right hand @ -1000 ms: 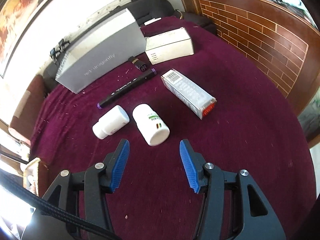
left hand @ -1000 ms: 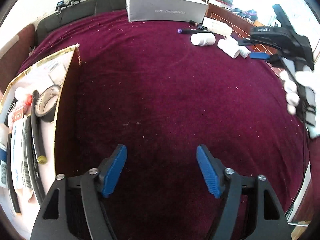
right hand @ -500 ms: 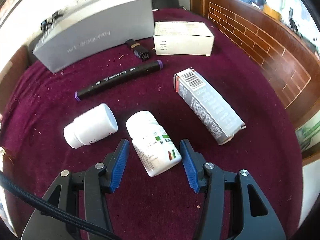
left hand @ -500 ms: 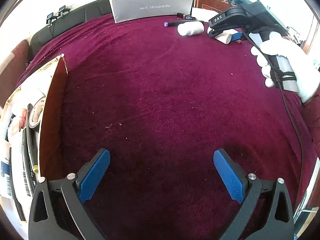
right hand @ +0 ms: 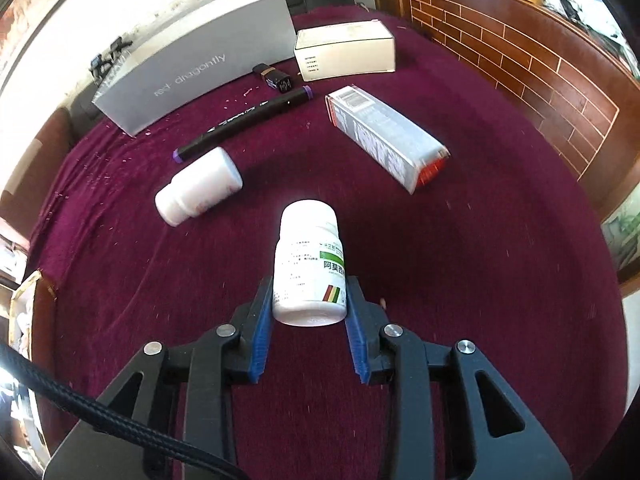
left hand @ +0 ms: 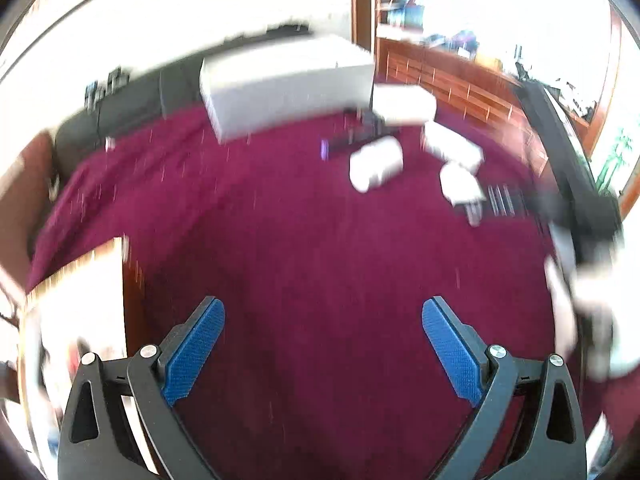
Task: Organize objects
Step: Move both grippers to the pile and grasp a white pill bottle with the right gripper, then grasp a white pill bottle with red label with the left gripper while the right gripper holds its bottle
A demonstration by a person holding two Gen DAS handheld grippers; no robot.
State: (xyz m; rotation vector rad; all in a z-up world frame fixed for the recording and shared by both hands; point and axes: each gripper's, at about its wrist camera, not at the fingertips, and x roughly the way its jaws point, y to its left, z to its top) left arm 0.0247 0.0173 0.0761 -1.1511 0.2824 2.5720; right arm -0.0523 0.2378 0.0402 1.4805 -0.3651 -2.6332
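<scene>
My right gripper (right hand: 307, 300) is shut on a white pill bottle (right hand: 310, 264) with a green and striped label, held just above the maroon cloth (right hand: 480, 280). A second white bottle (right hand: 199, 192) lies on its side to the left. A black marker (right hand: 244, 122), a long carton with a red end (right hand: 384, 136), a small white box (right hand: 344, 50) and a small dark item (right hand: 274, 76) lie beyond. My left gripper (left hand: 322, 332) is open and empty over bare cloth; its view is blurred. The bottles show there too, the lying bottle (left hand: 376, 164) far ahead.
A large grey box (right hand: 192, 68) stands at the back. An open cardboard box (left hand: 76, 300) with assorted items sits at the left. A brick-patterned wooden wall (right hand: 520, 64) borders the right side. The right gripper's body (left hand: 568, 172) and gloved hand show at the right.
My right gripper has closed on the labelled pill bottle and lifted it off the cloth. My left gripper has tilted up and moved, blurring its view; its jaws stay wide open.
</scene>
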